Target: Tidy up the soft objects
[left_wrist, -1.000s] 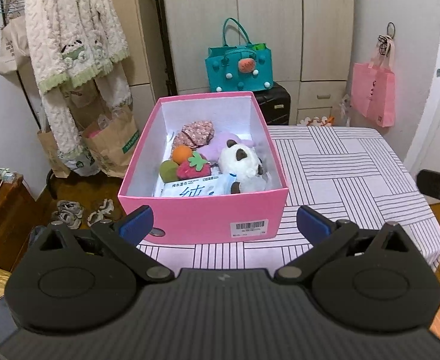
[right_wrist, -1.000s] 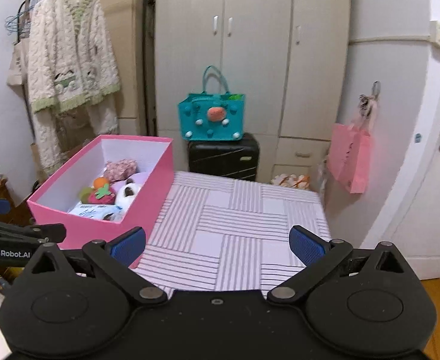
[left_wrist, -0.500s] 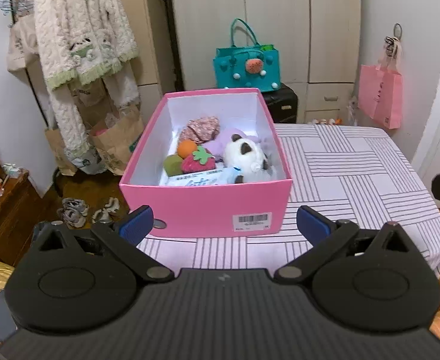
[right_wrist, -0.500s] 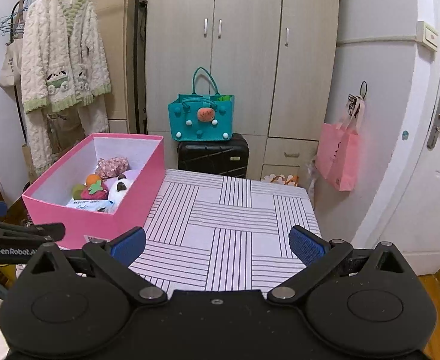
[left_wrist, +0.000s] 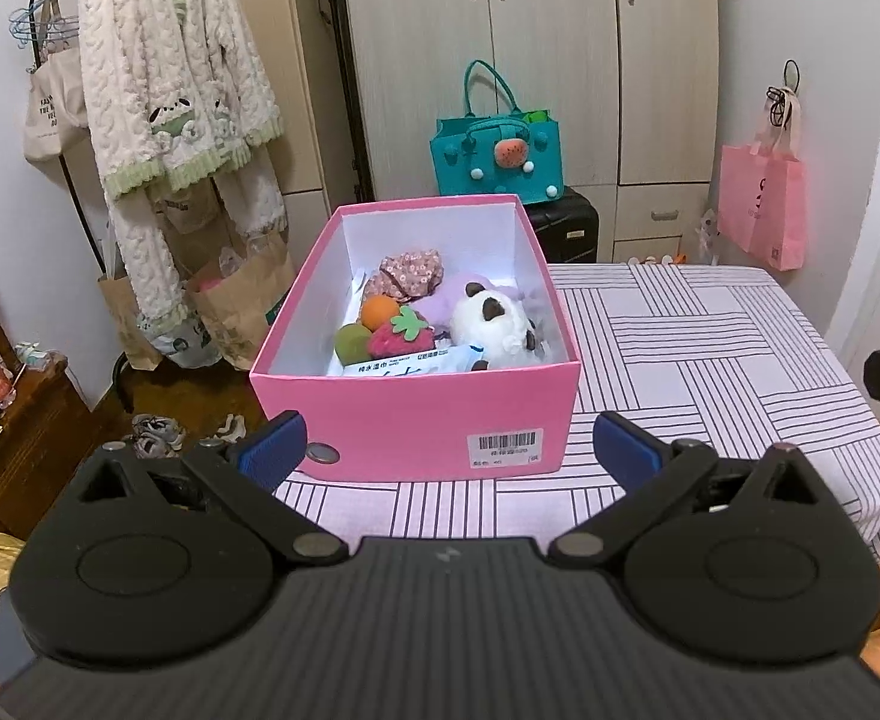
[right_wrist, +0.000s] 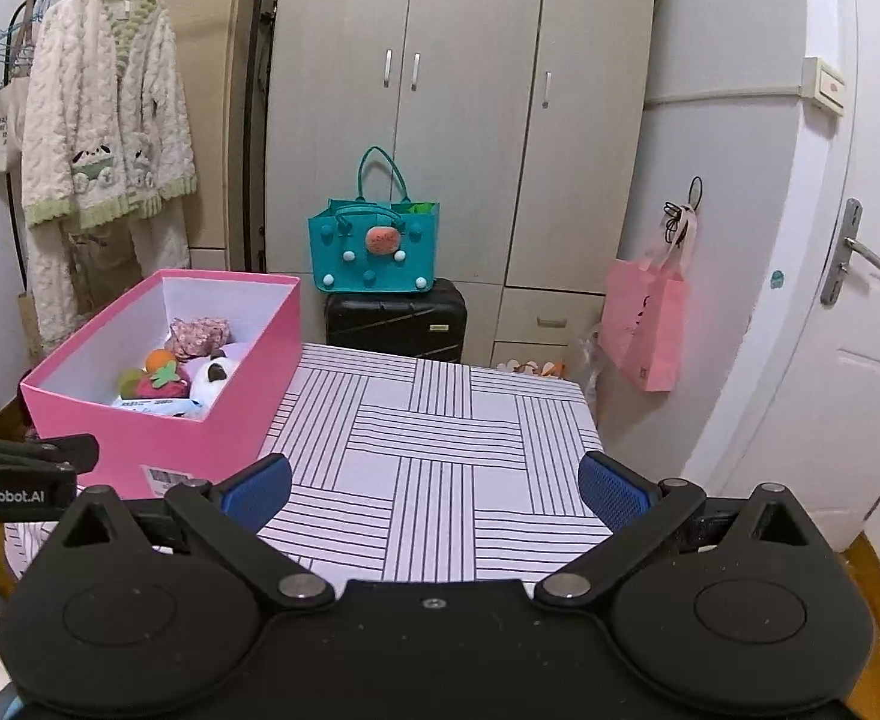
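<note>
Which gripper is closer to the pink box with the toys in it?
The left one. The left gripper sits right in front of the pink box, facing its near wall. The right gripper is off to the box's right, over the striped tablecloth.

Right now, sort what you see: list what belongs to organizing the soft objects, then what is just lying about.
Belongs to the job:
pink box
white plush
strawberry plush
orange ball
green ball
floral pouch
wipes pack
left gripper, open
right gripper, open

Just lying about:
teal bag
black suitcase
pink tote
fleece robe
</note>
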`<state>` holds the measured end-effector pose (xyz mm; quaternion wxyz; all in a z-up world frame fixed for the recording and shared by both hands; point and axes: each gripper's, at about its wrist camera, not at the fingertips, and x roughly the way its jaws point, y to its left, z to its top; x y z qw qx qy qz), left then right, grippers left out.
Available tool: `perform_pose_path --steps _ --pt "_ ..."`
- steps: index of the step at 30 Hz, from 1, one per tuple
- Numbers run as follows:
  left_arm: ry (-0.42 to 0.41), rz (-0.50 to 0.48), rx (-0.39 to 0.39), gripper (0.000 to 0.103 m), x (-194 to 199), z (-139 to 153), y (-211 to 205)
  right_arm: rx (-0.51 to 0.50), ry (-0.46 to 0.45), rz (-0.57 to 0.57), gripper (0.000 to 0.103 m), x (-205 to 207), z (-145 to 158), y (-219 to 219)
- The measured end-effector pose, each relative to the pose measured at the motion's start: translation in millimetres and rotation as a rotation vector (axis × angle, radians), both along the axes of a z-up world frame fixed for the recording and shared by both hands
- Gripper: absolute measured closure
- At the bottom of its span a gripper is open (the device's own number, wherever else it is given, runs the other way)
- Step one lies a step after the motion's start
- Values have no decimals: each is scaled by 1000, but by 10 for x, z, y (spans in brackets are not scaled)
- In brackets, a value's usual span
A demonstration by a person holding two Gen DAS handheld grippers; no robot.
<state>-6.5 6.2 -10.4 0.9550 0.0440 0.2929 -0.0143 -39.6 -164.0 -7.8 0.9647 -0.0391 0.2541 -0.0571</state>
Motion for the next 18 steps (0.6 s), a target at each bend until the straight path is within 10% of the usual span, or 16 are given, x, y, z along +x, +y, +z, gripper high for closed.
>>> perform_pose_path --steps 18 --pt "-80 -13 14 0 -125 18 -37 8 -50 -33 0 -37 -6 -50"
